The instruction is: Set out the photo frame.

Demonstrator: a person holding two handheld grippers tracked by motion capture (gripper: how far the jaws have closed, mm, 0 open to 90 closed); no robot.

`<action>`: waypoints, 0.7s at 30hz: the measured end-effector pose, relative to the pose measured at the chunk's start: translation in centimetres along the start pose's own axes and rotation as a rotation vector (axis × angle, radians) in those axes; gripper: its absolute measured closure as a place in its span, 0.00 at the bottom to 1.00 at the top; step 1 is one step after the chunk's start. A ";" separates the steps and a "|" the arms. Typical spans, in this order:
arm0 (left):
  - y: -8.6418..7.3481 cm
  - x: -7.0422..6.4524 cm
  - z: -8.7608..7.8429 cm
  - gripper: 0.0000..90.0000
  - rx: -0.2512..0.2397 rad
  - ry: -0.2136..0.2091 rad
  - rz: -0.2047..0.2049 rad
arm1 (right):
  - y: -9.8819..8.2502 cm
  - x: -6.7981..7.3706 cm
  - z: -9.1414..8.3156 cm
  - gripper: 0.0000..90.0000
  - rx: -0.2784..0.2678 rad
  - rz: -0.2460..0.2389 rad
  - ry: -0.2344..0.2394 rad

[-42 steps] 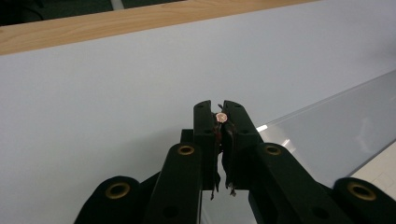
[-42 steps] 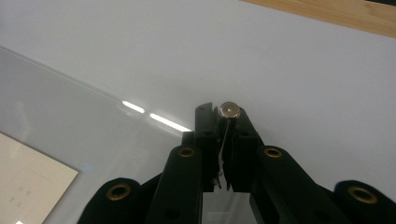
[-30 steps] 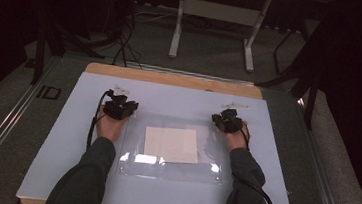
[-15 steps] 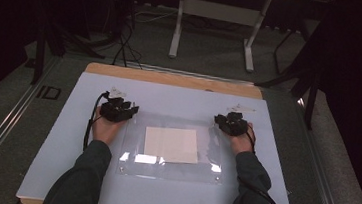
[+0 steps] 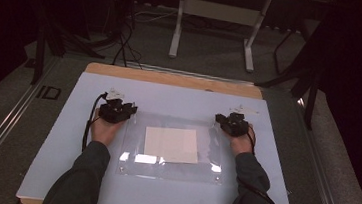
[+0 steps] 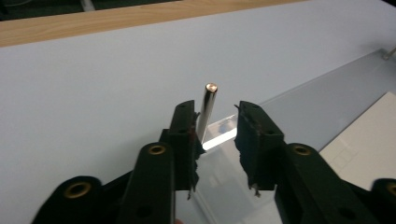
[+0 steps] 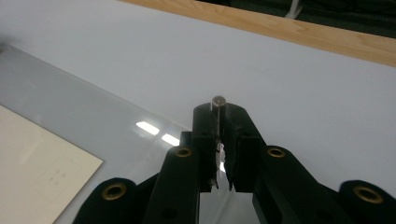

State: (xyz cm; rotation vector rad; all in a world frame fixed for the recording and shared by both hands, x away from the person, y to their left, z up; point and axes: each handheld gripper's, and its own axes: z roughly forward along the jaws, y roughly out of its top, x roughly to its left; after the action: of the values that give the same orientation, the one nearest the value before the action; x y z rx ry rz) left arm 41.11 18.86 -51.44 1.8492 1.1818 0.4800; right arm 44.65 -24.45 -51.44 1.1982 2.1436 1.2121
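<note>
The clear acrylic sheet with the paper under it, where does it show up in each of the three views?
High view: the clear sheet lies at table centre, between both hands.
Left gripper view: it runs from the jaws to the right edge.
Right gripper view: it covers the left and lower-left part.
Shared landmark: the white paper under the sheet.
</note>
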 end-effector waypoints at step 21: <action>0.4 -0.1 1.0 0.92 -0.031 0.028 -0.010 | -0.1 0.7 -0.2 0.94 -0.001 -0.035 -0.029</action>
State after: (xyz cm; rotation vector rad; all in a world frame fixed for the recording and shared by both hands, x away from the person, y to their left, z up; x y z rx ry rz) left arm 42.03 18.23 -51.65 1.8147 1.1948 0.5170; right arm 44.09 -24.00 -51.36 1.1660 2.1336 1.1734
